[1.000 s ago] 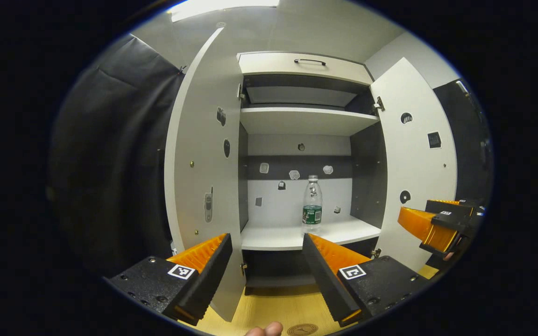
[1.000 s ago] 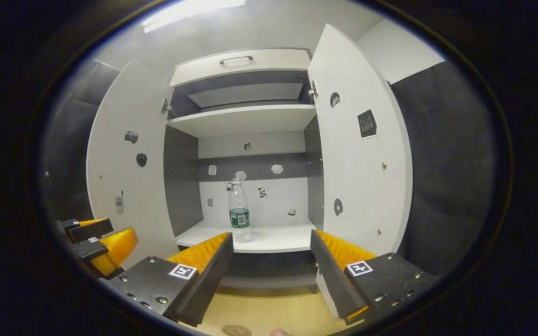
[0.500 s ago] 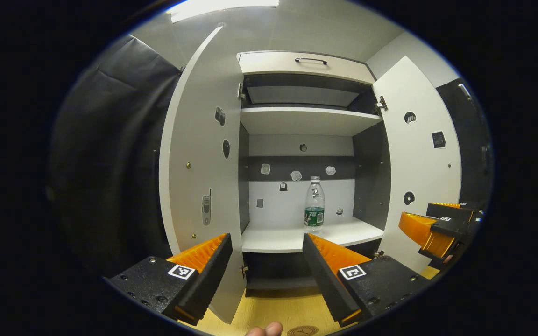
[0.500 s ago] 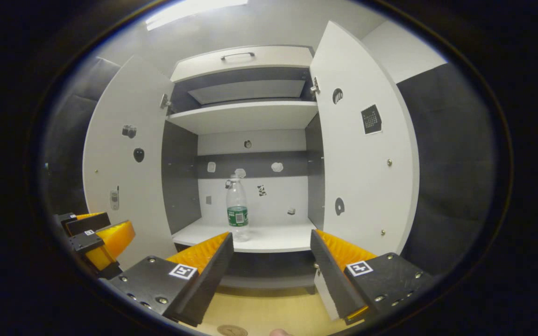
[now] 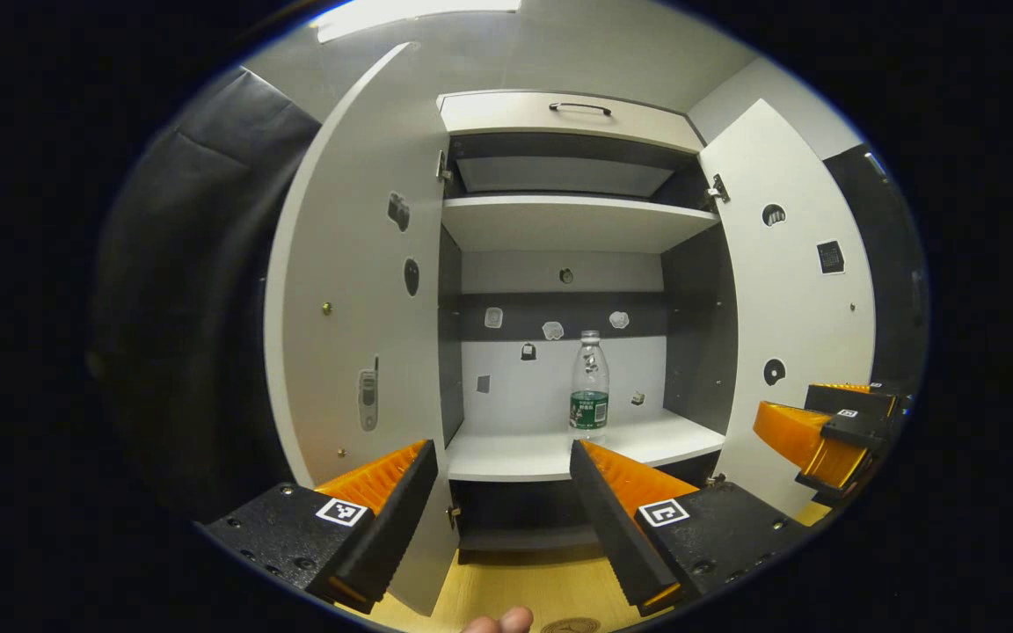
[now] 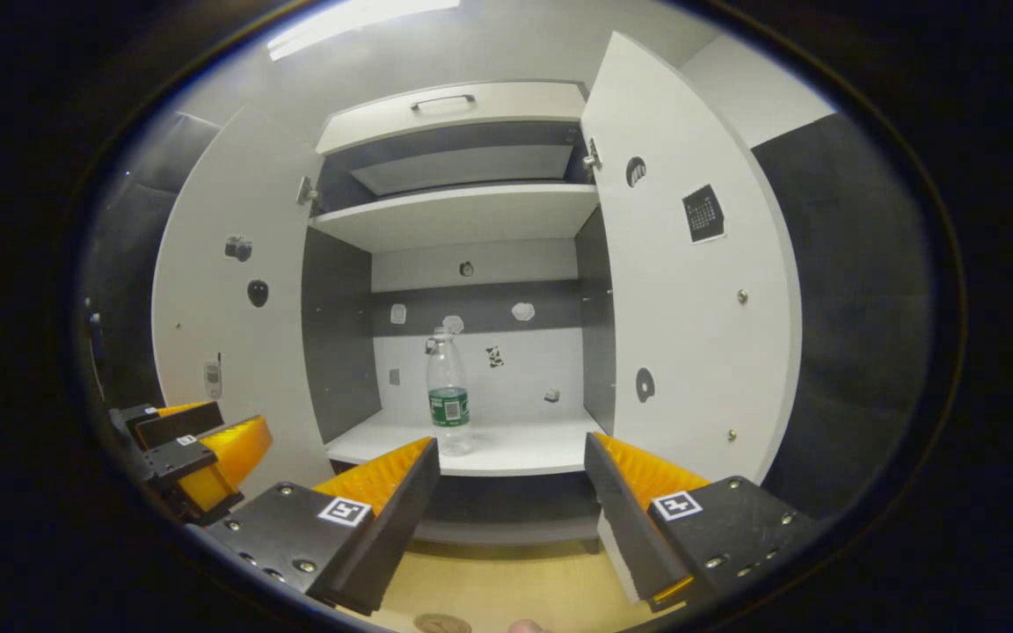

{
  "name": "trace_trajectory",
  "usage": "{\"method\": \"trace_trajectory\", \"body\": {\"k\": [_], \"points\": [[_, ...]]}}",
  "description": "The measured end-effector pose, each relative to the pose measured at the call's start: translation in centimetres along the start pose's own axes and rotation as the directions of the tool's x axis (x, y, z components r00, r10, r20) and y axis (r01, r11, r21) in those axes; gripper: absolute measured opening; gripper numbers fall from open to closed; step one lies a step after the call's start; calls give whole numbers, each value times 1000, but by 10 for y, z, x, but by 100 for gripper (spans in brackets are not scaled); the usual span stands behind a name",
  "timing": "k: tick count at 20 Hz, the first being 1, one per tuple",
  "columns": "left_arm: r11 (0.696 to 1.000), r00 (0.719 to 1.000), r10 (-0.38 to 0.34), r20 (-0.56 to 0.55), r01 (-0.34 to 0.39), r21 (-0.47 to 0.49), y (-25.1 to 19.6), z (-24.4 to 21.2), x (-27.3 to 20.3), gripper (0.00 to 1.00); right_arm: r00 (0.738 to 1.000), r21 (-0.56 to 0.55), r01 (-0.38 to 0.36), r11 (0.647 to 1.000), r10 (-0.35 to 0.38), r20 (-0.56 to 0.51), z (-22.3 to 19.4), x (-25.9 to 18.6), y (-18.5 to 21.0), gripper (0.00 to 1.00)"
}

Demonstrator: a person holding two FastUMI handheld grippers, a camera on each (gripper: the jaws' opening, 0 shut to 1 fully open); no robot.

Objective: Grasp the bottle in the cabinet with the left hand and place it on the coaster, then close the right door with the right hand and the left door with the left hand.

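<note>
— While both white cabinet doors stand wide, where is the clear plastic bottle with the green label (image 5: 589,386)?

— Upright on the white lower shelf (image 5: 550,450) of the cabinet, near its front edge, well apart from both tools.

— And the left tool (image 5: 499,492)?

— Spread open, gripping nothing, lined up roughly toward the bottle (likely readying the reach). The right tool (image 6: 506,492) is open too, held back.

— The round brown coaster (image 6: 441,622)?

— On the wooden surface (image 6: 506,589) below, bare.

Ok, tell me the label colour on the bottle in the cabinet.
Green, on the clear plastic bottle; right gripper view shows it best.
</note>
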State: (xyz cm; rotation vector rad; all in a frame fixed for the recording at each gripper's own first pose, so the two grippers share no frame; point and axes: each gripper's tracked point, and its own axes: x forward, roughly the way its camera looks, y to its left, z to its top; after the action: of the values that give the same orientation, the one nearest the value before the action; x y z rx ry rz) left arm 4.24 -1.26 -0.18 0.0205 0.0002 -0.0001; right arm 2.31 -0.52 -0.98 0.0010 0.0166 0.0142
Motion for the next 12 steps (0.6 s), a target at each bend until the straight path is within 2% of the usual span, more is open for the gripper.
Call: {"method": "trace_trajectory", "body": {"k": [4,5,6,12], "points": [[999,999,-51,2,51,-6,-25,-2,36,96,1000,-3,14,1000,-15,-20,-4,-2,-9,100],[997,998,-70,-3,70,-11,-33,-4,47,96,999,-9,22,1000,-22,-26,-6,-3,-14,96],[996,996,-83,-15,82,-18,-40,-8,58,96,999,-13,30,999,-30,-31,-7,-4,-17,100],[991,991,-132,-33,131,-30,-76,-20,137,96,994,-36,78,996,-80,-72,-14,-7,-39,100]]}}
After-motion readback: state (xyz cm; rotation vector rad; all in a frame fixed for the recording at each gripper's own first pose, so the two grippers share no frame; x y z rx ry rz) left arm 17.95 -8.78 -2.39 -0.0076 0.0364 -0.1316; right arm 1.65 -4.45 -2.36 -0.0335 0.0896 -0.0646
